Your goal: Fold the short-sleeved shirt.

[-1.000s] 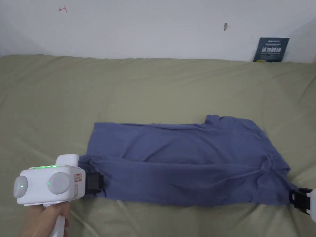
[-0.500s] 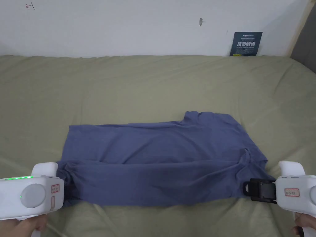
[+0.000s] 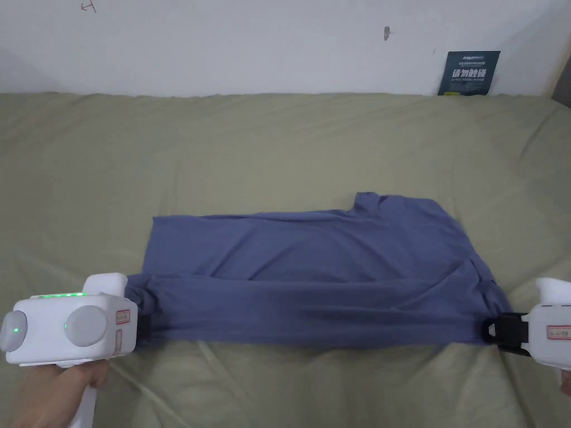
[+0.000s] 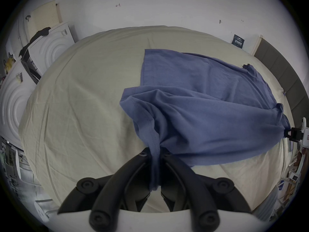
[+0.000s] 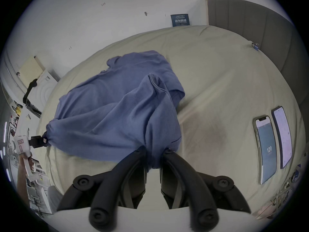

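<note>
A blue short-sleeved shirt (image 3: 312,267) lies sideways on the olive bed sheet (image 3: 267,150), hem at the left, collar at the far right. Its near edge is raised off the sheet and stretched taut between my two grippers. My left gripper (image 3: 142,329) is shut on the near hem corner; in the left gripper view the black jaws pinch the bunched shirt (image 4: 192,118) at the left gripper (image 4: 155,153). My right gripper (image 3: 493,330) is shut on the near sleeve end; in the right gripper view the shirt (image 5: 117,110) hangs from the right gripper (image 5: 154,150).
Two phones (image 5: 274,143) lie on the sheet to the right of the shirt. A dark card (image 3: 468,72) leans on the white wall behind the bed. A grey headboard (image 5: 259,34) bounds the right side. White appliances (image 4: 50,46) stand past the left end.
The shirt's near edge has been lifted and pulled straighter and tighter between the two grippers, and the fold by the sleeve has flattened. The head camera has also shifted.
</note>
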The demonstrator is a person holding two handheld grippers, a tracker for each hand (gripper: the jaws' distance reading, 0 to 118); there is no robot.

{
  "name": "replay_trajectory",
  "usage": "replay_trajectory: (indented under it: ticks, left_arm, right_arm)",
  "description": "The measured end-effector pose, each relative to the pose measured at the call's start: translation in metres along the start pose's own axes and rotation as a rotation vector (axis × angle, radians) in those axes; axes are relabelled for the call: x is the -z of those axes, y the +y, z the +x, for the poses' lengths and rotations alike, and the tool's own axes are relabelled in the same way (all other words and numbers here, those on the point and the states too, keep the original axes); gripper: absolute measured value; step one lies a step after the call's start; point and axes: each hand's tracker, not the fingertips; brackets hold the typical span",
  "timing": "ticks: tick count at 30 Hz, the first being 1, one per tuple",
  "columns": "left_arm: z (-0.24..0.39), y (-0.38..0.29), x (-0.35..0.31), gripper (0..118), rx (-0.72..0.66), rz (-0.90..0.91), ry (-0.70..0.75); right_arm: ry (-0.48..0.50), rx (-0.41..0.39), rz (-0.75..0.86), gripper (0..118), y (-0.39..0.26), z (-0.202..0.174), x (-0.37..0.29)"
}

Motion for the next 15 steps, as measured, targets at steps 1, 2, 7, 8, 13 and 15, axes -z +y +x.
replay_trajectory:
  ticks: [1, 2, 7, 8, 13, 15]
  left_arm:
    - [-0.001, -0.003, -0.004, 6, 0.003, -0.001, -0.004]
    - [0.000, -0.009, -0.010, 6, 0.010, -0.003, -0.002]
    - [-0.006, -0.044, -0.043, 6, -0.003, -0.008, -0.023]
    - [-0.007, -0.055, -0.050, 6, -0.009, -0.014, -0.031]
    - [-0.013, -0.103, -0.077, 6, -0.018, -0.031, -0.050]
    - [-0.014, -0.117, -0.085, 6, -0.023, -0.035, -0.051]
  right_arm:
    - [-0.004, -0.003, 0.006, 17, -0.004, -0.001, -0.006]
    - [-0.005, -0.008, 0.011, 17, -0.009, -0.001, -0.012]
    - [0.009, -0.003, 0.008, 17, -0.042, 0.012, -0.045]
    - [0.012, -0.004, 0.002, 17, -0.052, 0.014, -0.051]
    - [0.013, 0.005, -0.033, 17, -0.103, 0.023, -0.074]
    - [0.018, 0.036, -0.043, 17, -0.117, 0.022, -0.093]
